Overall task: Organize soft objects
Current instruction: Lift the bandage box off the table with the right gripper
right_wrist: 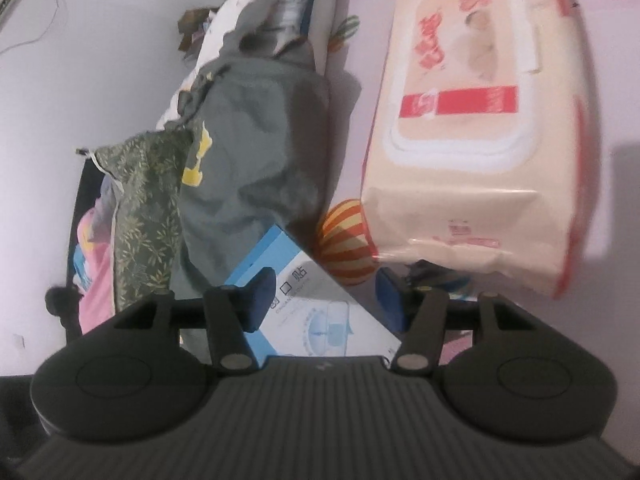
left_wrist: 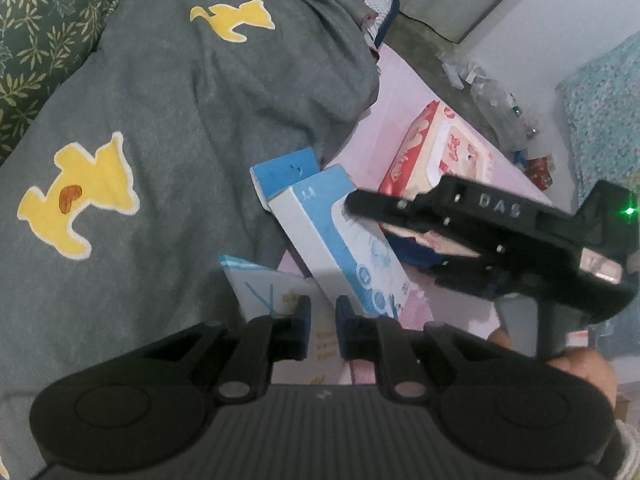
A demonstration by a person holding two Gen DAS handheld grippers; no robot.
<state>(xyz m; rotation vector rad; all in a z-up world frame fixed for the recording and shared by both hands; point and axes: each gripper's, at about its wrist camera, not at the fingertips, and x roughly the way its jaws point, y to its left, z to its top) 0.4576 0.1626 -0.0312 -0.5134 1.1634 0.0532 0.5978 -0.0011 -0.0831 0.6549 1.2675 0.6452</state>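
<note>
A grey blanket [left_wrist: 180,120] with yellow dog shapes fills the left wrist view and lies bunched [right_wrist: 256,152] in the right wrist view. A red-and-cream wet wipes pack [right_wrist: 472,128] lies on the pink sheet [right_wrist: 608,320]; it shows again [left_wrist: 440,148] beyond the boxes. My left gripper [left_wrist: 323,320] is shut with nothing between its pads, above a flat white box [left_wrist: 272,292]. My right gripper [right_wrist: 325,300] is open over a blue-and-white box [right_wrist: 320,312], just short of the wipes pack. One of its fingers [left_wrist: 372,202] reaches over that box [left_wrist: 344,248].
A green leaf-print pillow [left_wrist: 36,40] lies left of the blanket [right_wrist: 148,208]. An orange-and-yellow striped round shape [right_wrist: 344,244] shows beside the wipes pack. A second blue box [left_wrist: 284,172] leans on the blanket. Clear plastic litter [left_wrist: 500,100] lies on the floor beyond the bed.
</note>
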